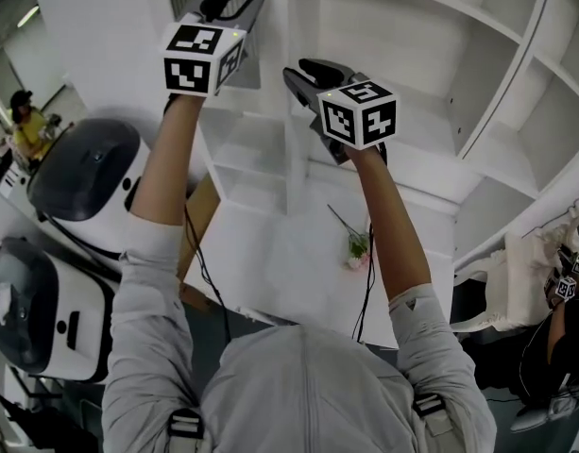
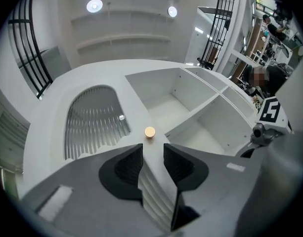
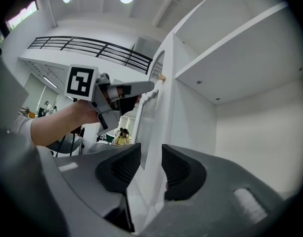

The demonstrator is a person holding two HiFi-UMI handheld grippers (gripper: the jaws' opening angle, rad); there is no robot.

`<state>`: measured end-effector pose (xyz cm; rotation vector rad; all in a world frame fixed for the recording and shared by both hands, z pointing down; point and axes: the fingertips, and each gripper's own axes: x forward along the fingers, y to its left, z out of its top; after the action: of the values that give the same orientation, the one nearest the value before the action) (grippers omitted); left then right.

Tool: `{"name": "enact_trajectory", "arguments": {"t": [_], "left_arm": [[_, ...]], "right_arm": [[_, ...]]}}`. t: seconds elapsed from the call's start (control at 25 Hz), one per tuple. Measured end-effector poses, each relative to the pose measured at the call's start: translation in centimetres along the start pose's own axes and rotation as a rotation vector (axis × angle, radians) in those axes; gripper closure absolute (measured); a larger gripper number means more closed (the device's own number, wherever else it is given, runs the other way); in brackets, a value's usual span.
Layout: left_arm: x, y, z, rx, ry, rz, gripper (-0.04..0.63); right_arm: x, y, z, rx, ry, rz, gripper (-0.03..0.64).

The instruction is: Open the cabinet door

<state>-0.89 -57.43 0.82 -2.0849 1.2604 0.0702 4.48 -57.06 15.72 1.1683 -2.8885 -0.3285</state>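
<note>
Left claw (image 2: 152, 154): we see the jaws wide apart. The free edge of the cabinet door (image 2: 136, 105) runs between them, and the pads do not press on it.
Right claw (image 3: 151, 154): the jaws are apart too. It is lower on the same edge, which passes between the jaws without a grip.
Cabinet door: white, with an arched ribbed panel (image 2: 94, 117). It stands swung out from the cabinet (image 2: 166, 100), edge-on to the right claw.
Knob (image 2: 150, 132): small, round and golden, it sits on the door edge just beyond the left claw's tips.
Cabinet: white, and we see its compartments to the right of the door.
Counter (image 1: 270, 253): white, below the shelves. A flower (image 1: 358, 245) with a pink head lies on it.
</note>
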Motion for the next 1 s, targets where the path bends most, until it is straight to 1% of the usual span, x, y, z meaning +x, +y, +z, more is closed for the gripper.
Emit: {"name": "enact_trajectory", "arguments": {"t": [0.16,0.2,0.32,0.4,0.44,0.56,0.6,0.72,0.84,0.88,1.0], "left_arm": [[2.2,0.1,0.1,0.083,0.024,-0.006,0.434],[2.5,0.4,0.2,0.089,0.02,-0.003,0.434],[2.9,0.7,1.0,0.077,-0.021,-0.004,0.431],[3.2,0.6,1.6,0.08,-0.034,-0.006,0.428],[3.4,0.7,1.9,0.081,-0.035,-0.002,0.428],[3.6,0.6,2.4,0.086,-0.037,0.01,0.482],[3.6,0.5,2.2,0.09,-0.034,0.011,0.488],[3.7,0.6,1.9,0.099,-0.023,0.017,0.489],[3.6,0.5,2.0,0.127,-0.008,0.013,0.496],[3.5,0.5,2.0,0.127,-0.007,0.007,0.502],[3.2,0.5,2.2,0.092,-0.016,-0.006,0.505]], "right_arm": [[1.0,-0.7,0.1,-0.036,0.028,-0.012,0.48],[1.1,-0.9,0.2,-0.043,0.032,-0.014,0.48],[1.5,-1.3,0.3,-0.045,0.029,-0.02,0.48],[1.7,-1.5,0.3,-0.045,0.029,-0.02,0.48],[1.9,-1.6,0.3,-0.046,0.029,-0.019,0.48],[2.2,-1.8,0.6,-0.04,0.02,-0.018,0.48],[2.3,-1.8,0.6,-0.036,0.016,-0.019,0.48],[2.6,-1.8,0.6,-0.032,0.014,-0.021,0.478],[2.9,-1.7,0.5,-0.029,0.014,-0.024,0.46],[3.1,-1.7,0.5,-0.026,0.013,-0.024,0.457],[3.6,-1.7,0.4,-0.015,0.016,-0.019,0.452]]}}
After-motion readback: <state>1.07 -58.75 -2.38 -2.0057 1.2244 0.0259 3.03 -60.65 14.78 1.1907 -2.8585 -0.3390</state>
